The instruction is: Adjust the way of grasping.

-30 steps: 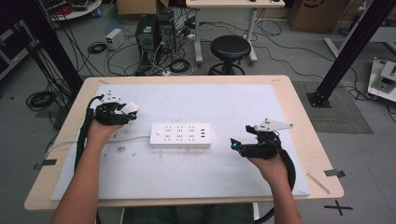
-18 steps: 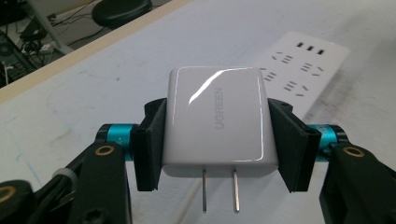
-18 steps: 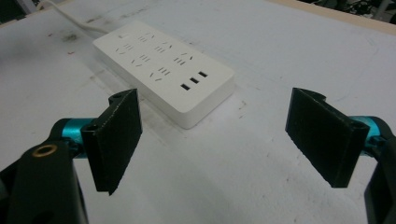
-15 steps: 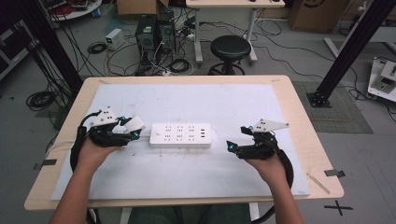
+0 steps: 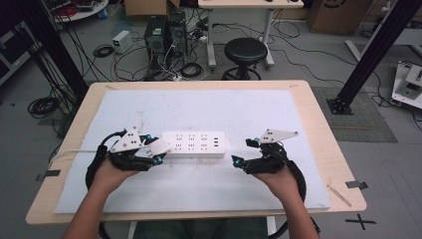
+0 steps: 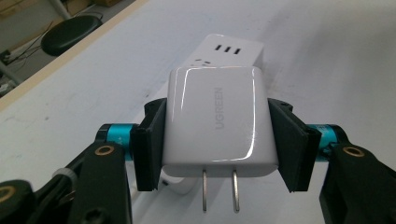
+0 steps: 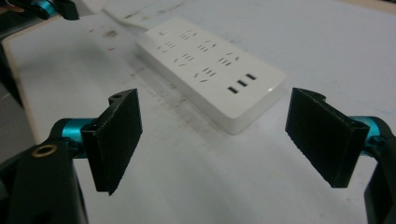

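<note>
Left gripper (image 6: 219, 149) clamped on glossy white square wall charger (image 6: 217, 123), prongs toward camera, near left end of white rectangular plastic power strip (image 5: 195, 143) mid-table. Right gripper (image 7: 217, 140) wide apart, empty. Probably best: turn prongs downward, align with socket, press straight, steady strip.

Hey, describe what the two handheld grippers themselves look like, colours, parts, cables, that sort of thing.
Both the left gripper and right gripper have black bodies, flat black ribbed pads on turquoise metal mounts, and brass-coloured screw bushings. Each carries a pale grey three-cornered plate on top and trails a thick black cable. The person's forearms are bare, with no sleeves showing.
</note>
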